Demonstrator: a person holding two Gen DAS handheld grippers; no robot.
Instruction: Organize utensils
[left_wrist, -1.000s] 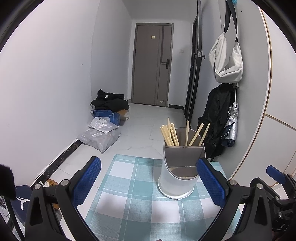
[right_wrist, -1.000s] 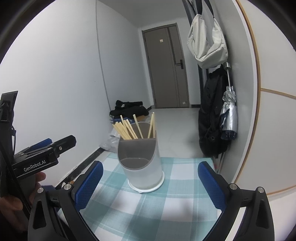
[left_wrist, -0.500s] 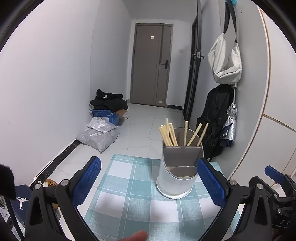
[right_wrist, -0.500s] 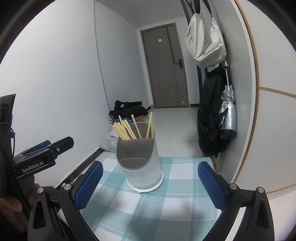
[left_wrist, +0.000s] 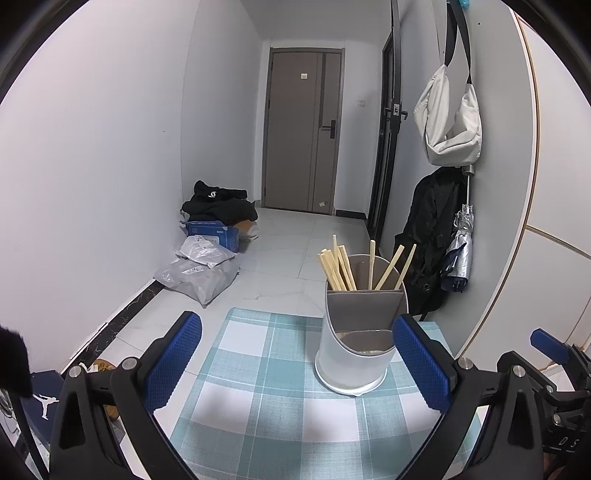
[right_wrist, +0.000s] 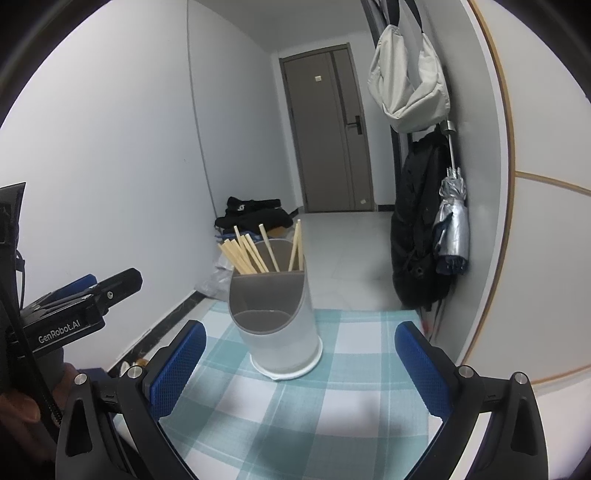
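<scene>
Chopsticks (left_wrist: 347, 264) stand upright in the back compartment of the holder (left_wrist: 356, 343), same as a second ago, and the front compartment looks empty. The holder sits on the checked cloth (left_wrist: 266, 373) covering the desk, ahead of the left tongs (left_wrist: 297, 360) and nearer their right finger than their left. Little has changed: the left view has drifted slightly, so the holder now sits a touch lower and nearer that right finger, and the fingertip that poked in at the bottom edge half a second ago is gone. Both tongs stay spread wide, nothing between the blue pads (left_wrist: 173, 360).

From the right tongs (right_wrist: 301, 363) the holder (right_wrist: 275, 325) appears between the fingers, left of centre, chopsticks (right_wrist: 247, 253) fanned against its back wall. This view catches what the other misses: the body of the left tongs out to the left side with its printed label, and part of the person's hand (right_wrist: 22, 402) gripping it. The left view in turn shows the floor beyond the desk: grey bags (left_wrist: 201, 273), a blue box (left_wrist: 212, 232), a dark heap of clothes (left_wrist: 218, 206).
</scene>
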